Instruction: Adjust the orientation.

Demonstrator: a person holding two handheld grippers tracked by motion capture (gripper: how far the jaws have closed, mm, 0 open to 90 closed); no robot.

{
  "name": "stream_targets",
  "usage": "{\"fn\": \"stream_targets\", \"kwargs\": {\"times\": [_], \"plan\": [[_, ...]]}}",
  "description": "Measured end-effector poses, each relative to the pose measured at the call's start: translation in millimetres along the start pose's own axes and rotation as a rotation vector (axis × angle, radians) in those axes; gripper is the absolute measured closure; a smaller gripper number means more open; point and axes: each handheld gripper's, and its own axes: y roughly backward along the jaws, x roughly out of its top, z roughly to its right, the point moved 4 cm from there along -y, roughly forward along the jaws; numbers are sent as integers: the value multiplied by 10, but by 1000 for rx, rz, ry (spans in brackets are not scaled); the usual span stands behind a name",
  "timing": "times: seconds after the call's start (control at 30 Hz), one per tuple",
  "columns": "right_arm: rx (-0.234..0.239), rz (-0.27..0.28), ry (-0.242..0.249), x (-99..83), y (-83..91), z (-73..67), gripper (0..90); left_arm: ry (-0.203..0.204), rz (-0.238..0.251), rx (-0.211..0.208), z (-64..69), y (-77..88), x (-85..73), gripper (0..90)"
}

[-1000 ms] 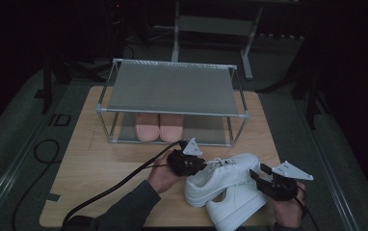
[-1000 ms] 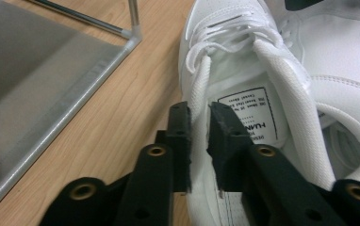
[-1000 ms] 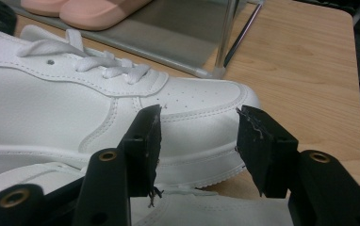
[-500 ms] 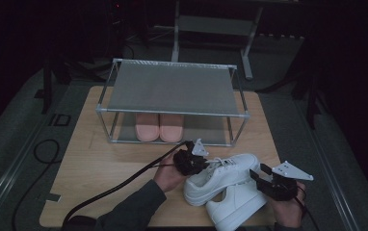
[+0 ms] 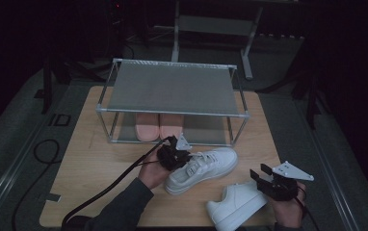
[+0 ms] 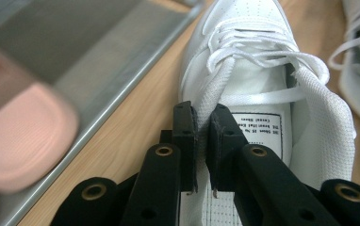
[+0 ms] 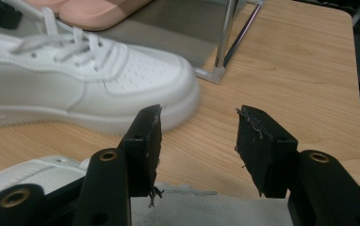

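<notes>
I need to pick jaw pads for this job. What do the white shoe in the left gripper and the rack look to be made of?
White shoe: smooth, matt leather or imitation, with perforated toe; woven mesh-like collar edge, which the left gripper pinches. Rack: shiny silver tubes, probably metal, with a grey shelf that looks like fabric or mesh.

Pink slippers [image 6: 25, 141] blurred and cut by the left edge in the left gripper view; second white shoe [image 5: 237, 206] cut by the bottom edge in the high view, its heel behind the right gripper [image 5: 267, 182]; label print [image 6: 257, 126] inside the held white shoe [image 6: 244, 61] too small to read
</notes>
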Motion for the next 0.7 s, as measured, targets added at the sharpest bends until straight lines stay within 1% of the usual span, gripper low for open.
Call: {"fn": "stream_targets", "kwargs": {"times": [0.1, 0.27, 0.37, 0.43, 0.5, 0.6, 0.63, 0.7], "plan": [[0, -2, -1, -1, 2, 0, 497, 25, 3, 23, -97, 67, -83, 827], [-1, -1, 0, 0, 0, -1, 497, 41, 0, 37, -154, 157, -186, 823], [-1, -2, -1, -1, 2, 0, 497, 56, 0, 40, -178, 198, -237, 818], [-1, -2, -1, -1, 1, 0, 497, 67, 1, 28, -188, 213, -261, 803], [-1, -2, -1, 1, 0, 0, 496, 64, -9, 7, -178, 210, -272, 743], [-1, 0, -1, 1, 1, 0, 496, 53, 5, -10, -142, 249, -267, 644], [2, 1, -3, 1, 2, 2, 495, 46, 6, -12, -134, 270, -265, 626], [6, 7, -8, 3, 2, 4, 493, 43, 11, -21, -118, 314, -262, 590]]}}
